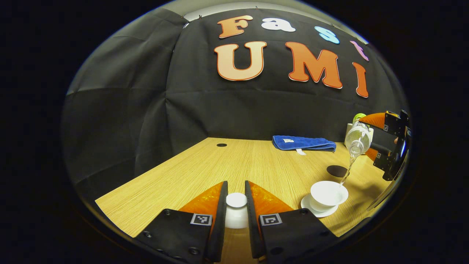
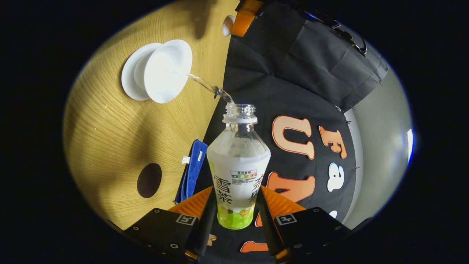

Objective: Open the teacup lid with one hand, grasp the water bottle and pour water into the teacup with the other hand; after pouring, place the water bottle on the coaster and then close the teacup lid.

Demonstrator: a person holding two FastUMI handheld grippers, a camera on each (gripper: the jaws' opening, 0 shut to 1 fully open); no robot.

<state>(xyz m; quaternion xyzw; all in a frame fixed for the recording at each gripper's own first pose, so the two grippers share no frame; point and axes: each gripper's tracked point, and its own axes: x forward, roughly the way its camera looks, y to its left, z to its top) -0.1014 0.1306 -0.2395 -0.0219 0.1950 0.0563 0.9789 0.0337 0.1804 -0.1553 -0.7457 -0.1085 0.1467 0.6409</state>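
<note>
In the left gripper view my left gripper [image 1: 236, 205] is shut on the white teacup lid [image 1: 236, 209], held just above the wooden table [image 1: 227, 165]. To its right the open white teacup [image 1: 328, 193] stands on its saucer [image 1: 309, 206]. Above the cup my right gripper [image 1: 379, 146] holds the clear water bottle [image 1: 357, 137] tipped over, and a thin stream of water falls into the cup. In the right gripper view my right gripper [image 2: 234, 212] is shut on the water bottle [image 2: 238, 172], its uncapped mouth pointing at the teacup [image 2: 166, 71]. The dark round coaster [image 1: 337, 170] lies beyond the cup.
A folded blue cloth [image 1: 304, 143] lies at the back of the table near the wall, and it appears beside the coaster [image 2: 149, 180] as the blue cloth [image 2: 192, 170] in the right gripper view. A small dark hole [image 1: 221, 145] marks the far tabletop.
</note>
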